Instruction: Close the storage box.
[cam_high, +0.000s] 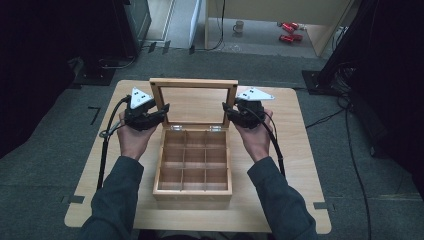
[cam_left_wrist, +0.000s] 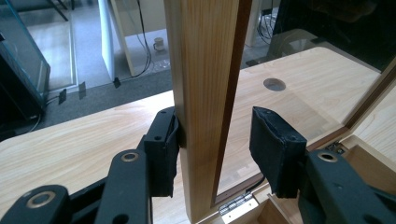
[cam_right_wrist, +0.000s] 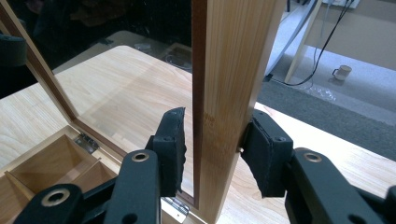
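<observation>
High view: a person's two hands are bringing black two-jaw tongs to the side posts of the upright glass-paned lid (cam_high: 194, 103) of a pale wooden box with nine compartments (cam_high: 193, 165), which is sitting mid-worktop (cam_high: 300, 150). The left tongs (cam_high: 162, 111) and right tongs (cam_high: 226, 111) are flanking the lid frame, apparently to steady or swing it evenly from both sides rather than twist its hinges. The compartments are lying bare, their thin dividers forming a grid.

Left gripper view: the tongs (cam_left_wrist: 215, 144) are straddling the lid's light, straight-grained post; the outer pad is touching the wood while the inner pad is standing clear on the glass side, so the jaws are partly open, not yet clamping. A small silver hinge (cam_left_wrist: 236, 205) is showing below.

Right gripper view: the tongs (cam_right_wrist: 212, 149) are straddling the opposite post. The outer pad is resting against the wood; the inner one is hanging just off the dark-edged pane, a loose, part-open hold.
</observation>
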